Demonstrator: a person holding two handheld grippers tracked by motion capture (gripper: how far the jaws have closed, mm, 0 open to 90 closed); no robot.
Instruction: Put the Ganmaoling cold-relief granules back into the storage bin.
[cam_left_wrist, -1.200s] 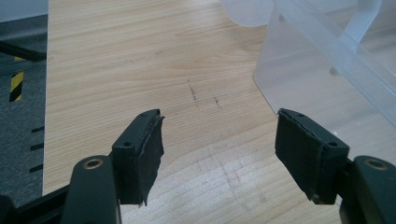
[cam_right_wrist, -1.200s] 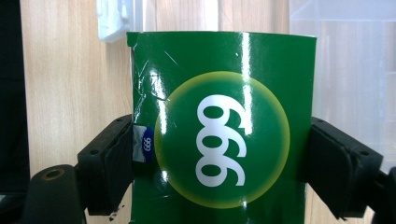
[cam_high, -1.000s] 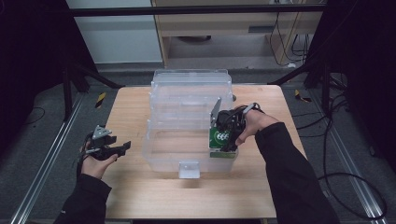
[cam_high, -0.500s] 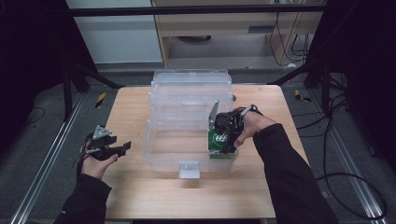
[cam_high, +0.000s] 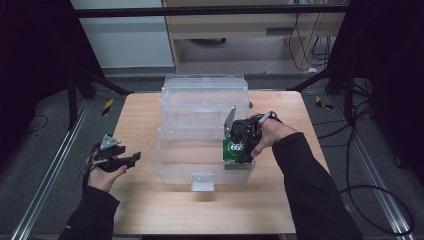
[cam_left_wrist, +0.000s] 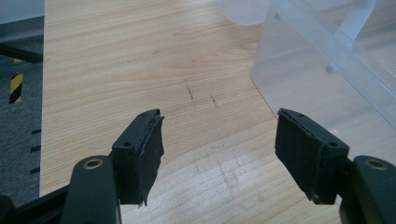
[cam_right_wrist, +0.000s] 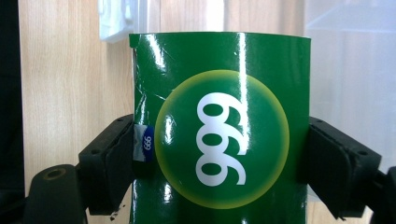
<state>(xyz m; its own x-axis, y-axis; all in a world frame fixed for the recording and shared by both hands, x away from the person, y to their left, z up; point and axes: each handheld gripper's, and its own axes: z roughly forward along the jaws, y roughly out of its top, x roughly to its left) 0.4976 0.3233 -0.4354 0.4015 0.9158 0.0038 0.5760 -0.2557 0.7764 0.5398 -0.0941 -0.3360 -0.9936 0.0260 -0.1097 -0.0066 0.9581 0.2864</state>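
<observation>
Holding green box (cam_high: 234, 150) over bin (cam_high: 200, 150), centre frame, right tool (cam_high: 240, 142) clamped on its sides. Box not yet released inside; drop remains. Left tool (cam_high: 122, 161) wide, empty, lower left above table (cam_high: 150, 210).

In the right gripper view the green box (cam_right_wrist: 219, 126) runs off the bottom edge, and its sides are covered where the right gripper (cam_right_wrist: 224, 163) clamps it. From the high view the box (cam_high: 235, 150) is half hidden behind that gripper (cam_high: 245, 137) and the hand, its print too small to read there. In the left gripper view the clear bin (cam_left_wrist: 336, 60) beyond the right jaw is cut off by the top and right edges.
</observation>
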